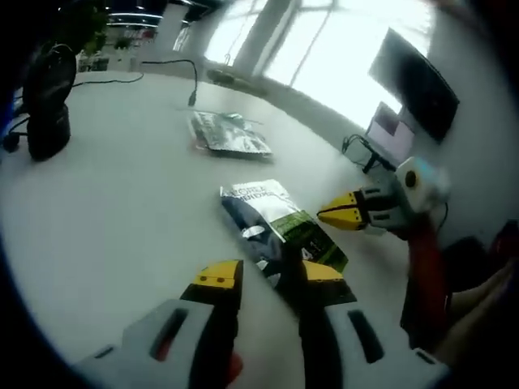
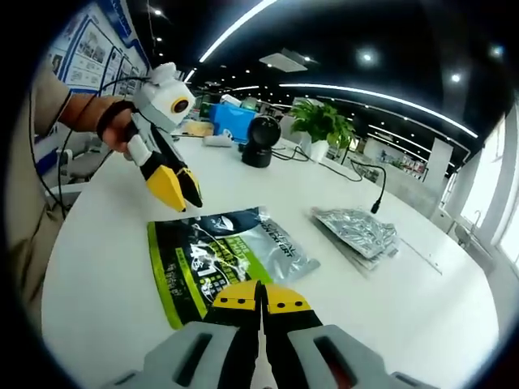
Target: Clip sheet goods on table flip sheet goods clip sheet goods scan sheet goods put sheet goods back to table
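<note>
A green, white and dark snack packet [image 1: 272,223] [image 2: 207,259] lies flat on the white table [image 1: 122,203]. In the left gripper view my left gripper [image 1: 272,274] is open, its yellow-tipped jaws on either side of the packet's near end. The right gripper [image 1: 323,215] comes in from the right with its jaws together at the packet's side edge. In the right gripper view my right gripper [image 2: 261,297] is shut, tips at the packet's near edge; whether the edge is pinched is unclear. The left gripper [image 2: 178,190] hangs over the packet's far left corner, held by a hand [image 2: 101,121].
A second, silver packet [image 1: 229,134] [image 2: 357,231] lies farther along the table. A black round device [image 1: 47,105] [image 2: 261,142] with a cable, a blue box [image 2: 231,121] and a potted plant [image 2: 320,121] stand at the far side. A dark monitor [image 1: 418,81] hangs by the window.
</note>
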{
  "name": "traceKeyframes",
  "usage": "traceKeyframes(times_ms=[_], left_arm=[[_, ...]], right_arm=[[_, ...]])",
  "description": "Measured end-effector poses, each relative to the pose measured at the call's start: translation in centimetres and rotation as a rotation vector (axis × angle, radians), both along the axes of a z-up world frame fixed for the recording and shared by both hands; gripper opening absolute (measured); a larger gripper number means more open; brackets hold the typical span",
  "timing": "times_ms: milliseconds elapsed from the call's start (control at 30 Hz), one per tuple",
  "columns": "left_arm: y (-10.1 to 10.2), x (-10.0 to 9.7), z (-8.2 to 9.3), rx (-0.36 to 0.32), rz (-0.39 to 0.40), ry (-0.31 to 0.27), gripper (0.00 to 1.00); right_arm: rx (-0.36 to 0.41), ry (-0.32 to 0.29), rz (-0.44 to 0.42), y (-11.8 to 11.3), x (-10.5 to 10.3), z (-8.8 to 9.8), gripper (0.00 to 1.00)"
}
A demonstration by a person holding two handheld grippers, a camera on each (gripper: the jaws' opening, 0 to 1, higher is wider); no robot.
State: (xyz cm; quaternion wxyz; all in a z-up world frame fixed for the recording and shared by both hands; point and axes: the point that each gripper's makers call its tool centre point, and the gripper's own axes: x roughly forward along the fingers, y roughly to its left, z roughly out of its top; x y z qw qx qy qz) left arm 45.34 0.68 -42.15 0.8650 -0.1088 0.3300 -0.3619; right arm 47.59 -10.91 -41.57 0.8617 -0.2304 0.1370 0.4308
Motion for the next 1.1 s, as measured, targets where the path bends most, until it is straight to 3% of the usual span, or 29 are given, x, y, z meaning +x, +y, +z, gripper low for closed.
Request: traceKeyframes(times_ms=[100,300,333,433,667,800,1100], left_arm=[[-0.2,0.2,0.1,-0.008,-0.006,0.013,0.20],[-0.4,0.6,-0.3,-0.032,0.012,0.106,0.20],[-0.4,0.6,-0.6,-0.044,0.024,0.148,0.20],[-0.4,1.0,-0.3,-0.097,0.062,0.202,0.21],[-0.3,1.6,-0.4,-0.121,0.097,0.270,0.21],[-0.5,1.6,-0.4,-0.105,0.102,0.334,0.22],[-1.6,1.1,-0.2,-0.044,0.087,0.407,0.26]], right_arm=[[0.007,0.014,0.001,0.3,0.1,-0.1,0.00],[0.001,0.032,0.008,0.6,0.1,-0.8,0.00],[0.002,0.032,0.007,0.6,0.1,-0.9,0.00],[0.008,0.035,0.007,0.6,0.1,-1.0,0.00],[0.027,0.040,0.005,0.6,0.3,-1.1,0.00],[0.034,0.041,0.006,0.6,0.3,-1.1,0.00],[0.035,0.030,0.014,0.4,0.1,-1.2,0.00]])
